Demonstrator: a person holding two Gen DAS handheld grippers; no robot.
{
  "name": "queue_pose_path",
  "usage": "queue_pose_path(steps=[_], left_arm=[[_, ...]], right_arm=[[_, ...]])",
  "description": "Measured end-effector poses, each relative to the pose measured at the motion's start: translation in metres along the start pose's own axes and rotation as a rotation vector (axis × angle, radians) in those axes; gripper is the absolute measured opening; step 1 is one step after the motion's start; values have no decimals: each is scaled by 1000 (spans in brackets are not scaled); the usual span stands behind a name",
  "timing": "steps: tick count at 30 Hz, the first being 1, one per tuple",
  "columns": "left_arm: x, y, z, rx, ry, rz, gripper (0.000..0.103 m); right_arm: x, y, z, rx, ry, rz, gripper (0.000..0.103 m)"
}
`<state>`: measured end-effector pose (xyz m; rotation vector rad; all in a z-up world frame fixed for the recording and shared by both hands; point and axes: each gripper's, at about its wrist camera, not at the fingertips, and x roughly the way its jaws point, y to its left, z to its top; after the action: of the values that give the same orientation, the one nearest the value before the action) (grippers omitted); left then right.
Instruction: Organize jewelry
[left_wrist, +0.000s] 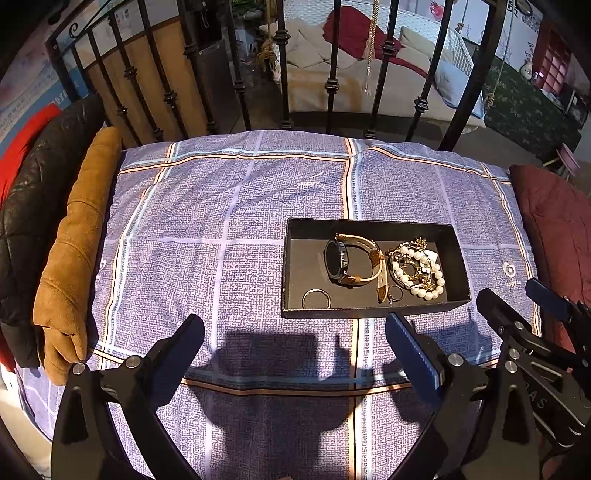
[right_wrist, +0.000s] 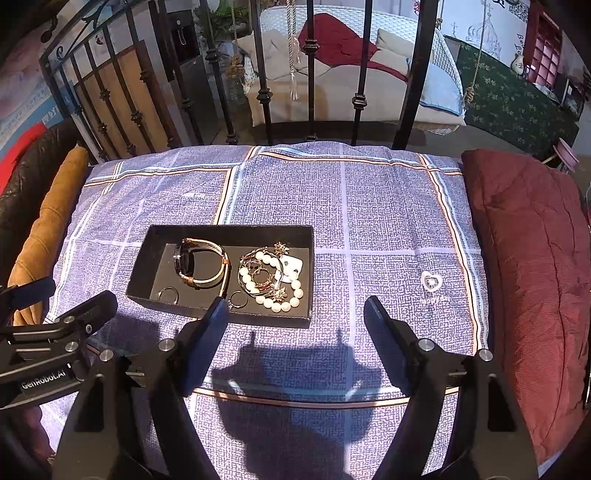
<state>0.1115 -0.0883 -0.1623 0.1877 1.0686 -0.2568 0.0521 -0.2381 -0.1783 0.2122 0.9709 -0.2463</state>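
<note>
Both grippers, left (left_wrist: 295, 354) and right (right_wrist: 295, 332), spread wide, gripping nothing, hovering over the bedspread (left_wrist: 221, 221) just short of the tray's (right_wrist: 140, 266) near edge. Inside: watch (right_wrist: 195, 266) left of centre, pearls (right_wrist: 271, 280) toward the right end, rings (right_wrist: 169, 295) along the near wall. Right gripper likely nearer, pearls ahead and slightly left of its jaws; tray's long axis crosswise to both.

A home bedroom: iron bedstead (left_wrist: 332, 85), checked pillow (left_wrist: 258, 221), cushioned sofa (right_wrist: 332, 66) beyond.

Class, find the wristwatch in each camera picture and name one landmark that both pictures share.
Left wrist view: the watch lies right of centre, in the black tray's middle.
Right wrist view: the watch lies left of centre, in the tray's left half.
Shared landmark: the pearl bracelet beside it.
</note>
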Motion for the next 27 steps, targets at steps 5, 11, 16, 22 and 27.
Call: queue_pose_path(steps=[5, 11, 16, 22, 27], left_arm=[[0, -1, 0, 3, -2, -1, 96], [1, -1, 0, -3, 5, -7, 96], [0, -1, 0, 0, 1, -4, 96], [0, 1, 0, -7, 2, -8, 96], [1, 2, -1, -7, 3, -3, 96]], right_arm=[[1, 1, 1, -3, 0, 1, 75], [1, 0, 1, 0, 2, 0, 75], [1, 1, 1, -5, 2, -2, 75], [1, 1, 1, -4, 1, -1, 75], [0, 1, 0, 0, 3, 1, 75]])
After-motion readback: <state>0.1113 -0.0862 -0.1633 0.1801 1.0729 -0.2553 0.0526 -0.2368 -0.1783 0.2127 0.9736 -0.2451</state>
